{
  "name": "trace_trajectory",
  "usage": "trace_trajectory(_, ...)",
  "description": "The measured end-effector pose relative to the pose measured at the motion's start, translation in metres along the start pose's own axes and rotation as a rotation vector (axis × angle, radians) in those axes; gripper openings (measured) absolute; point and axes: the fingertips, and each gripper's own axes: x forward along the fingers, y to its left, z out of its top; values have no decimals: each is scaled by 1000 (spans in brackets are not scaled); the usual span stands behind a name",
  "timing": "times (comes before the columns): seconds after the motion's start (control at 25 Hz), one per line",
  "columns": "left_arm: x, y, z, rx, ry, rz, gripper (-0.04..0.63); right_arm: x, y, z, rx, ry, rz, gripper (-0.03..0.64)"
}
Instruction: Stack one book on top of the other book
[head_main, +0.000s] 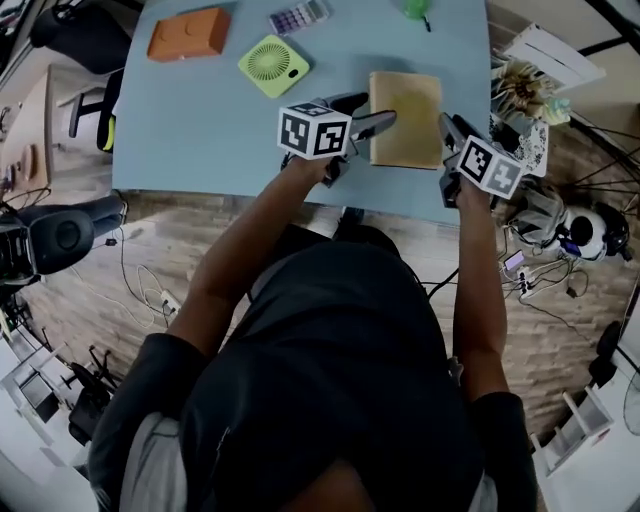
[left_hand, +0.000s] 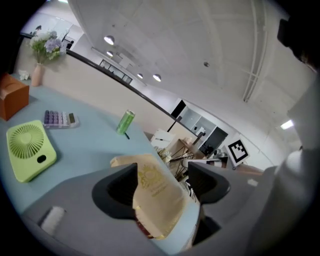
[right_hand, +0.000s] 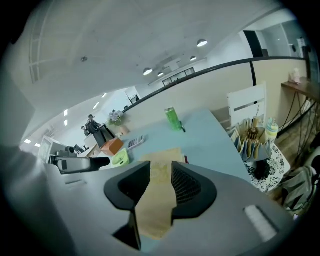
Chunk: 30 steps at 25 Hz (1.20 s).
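A tan book (head_main: 408, 115) lies flat near the blue table's (head_main: 200, 130) front edge. A thin red edge of a second book (left_hand: 142, 229) peeks out beneath it, and shows again as a red sliver (right_hand: 186, 160) in the right gripper view. My left gripper (head_main: 372, 110) hovers over the tan book's left edge with its jaws wide apart; the tan book (left_hand: 157, 195) shows through the gap, untouched. My right gripper (head_main: 448, 130) hangs by the book's right edge, its pads apart, with the tan book (right_hand: 155, 210) visible between them.
A green desk fan (head_main: 273, 64), an orange box (head_main: 187, 33), a calculator (head_main: 298, 16) and a green bottle (head_main: 418, 9) stand farther back on the table. A cluttered stand (head_main: 520, 110) sits off the table's right side. The table's front edge is just below the grippers.
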Motion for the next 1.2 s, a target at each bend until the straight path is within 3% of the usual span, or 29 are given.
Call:
trace_trajectory(0.2,-49,-6,35,73,-85,-12,345,-26,56,40,-17,-130,123,116)
trace_trajectory(0.48,-142,7,86,165,-240,45,322,-65,163,102,-196,-279,308,71)
trace_trajectory(0.68,-221,11,114,249,-339,96,318,-90,242,123,-323,-315,414,63)
trace_trajectory(0.72,-237,11,118,273,-353,105,318,-94,256,125,-341,-321,427,37)
trace_trajectory(0.92,-317,18,128,390,-381,164,318,-107,317,132,-386,-357,462,34)
trace_trajectory(1.2,-420,29,129,455,-430,226,311,-118,400,128,-449,-406,475,34)
